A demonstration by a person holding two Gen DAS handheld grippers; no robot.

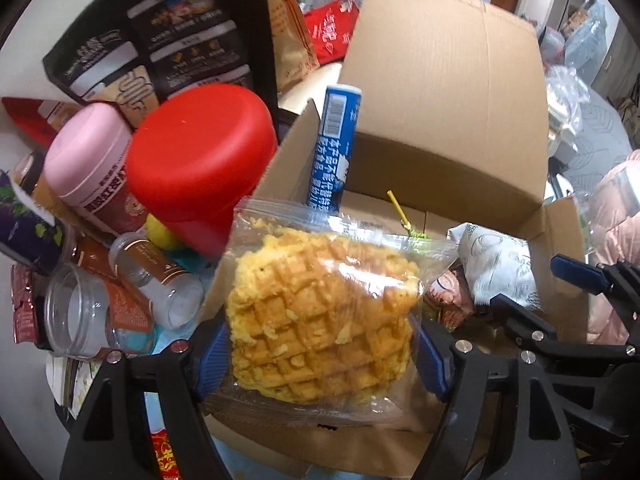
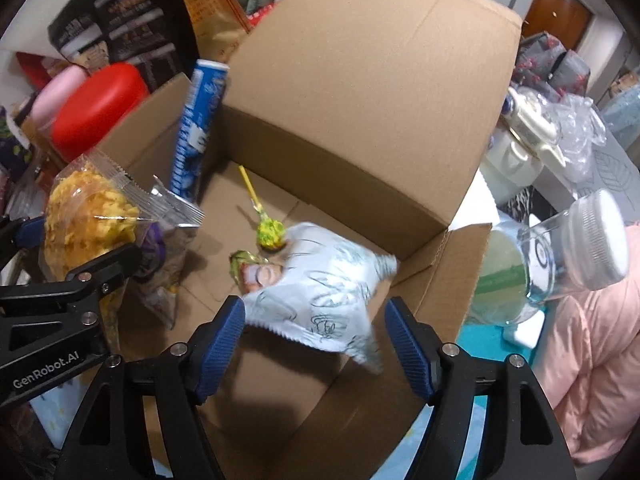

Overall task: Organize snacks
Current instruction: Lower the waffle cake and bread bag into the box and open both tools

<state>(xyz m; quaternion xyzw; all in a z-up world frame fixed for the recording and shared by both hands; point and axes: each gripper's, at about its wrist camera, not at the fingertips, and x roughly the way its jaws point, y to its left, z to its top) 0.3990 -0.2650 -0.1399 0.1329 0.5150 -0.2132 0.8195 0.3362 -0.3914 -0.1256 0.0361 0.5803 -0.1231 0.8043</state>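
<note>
Your left gripper (image 1: 320, 356) holds one clear bag of yellow bread (image 1: 320, 320); both blue pads press its sides, just over the near rim of the box (image 1: 440, 80). Your right gripper (image 2: 316, 344) is wide. One white packet (image 2: 320, 296) sits between its fingers, blurred, and neither pad touches it.

You have one cardboard box, open on top. Inside it, count these:
- one white packet, nearest you
- one small wrapped snack (image 2: 250, 270) just past it at 11 o'clock
- one green lollipop (image 2: 270, 234) with a yellow stick, lying flat farther in
- one crinkly purple bag (image 2: 160, 256) at the left wall
- one blue tube (image 2: 200, 132) standing in the far left corner, at 11 o'clock

Outside the box at 9 o'clock stand one red tub (image 1: 200, 160) and one pink cup (image 1: 88, 160). Two clear jars (image 1: 156, 280) lie below them. At 3 o'clock one glass jar (image 2: 560, 256) with a white lid lies tipped.
</note>
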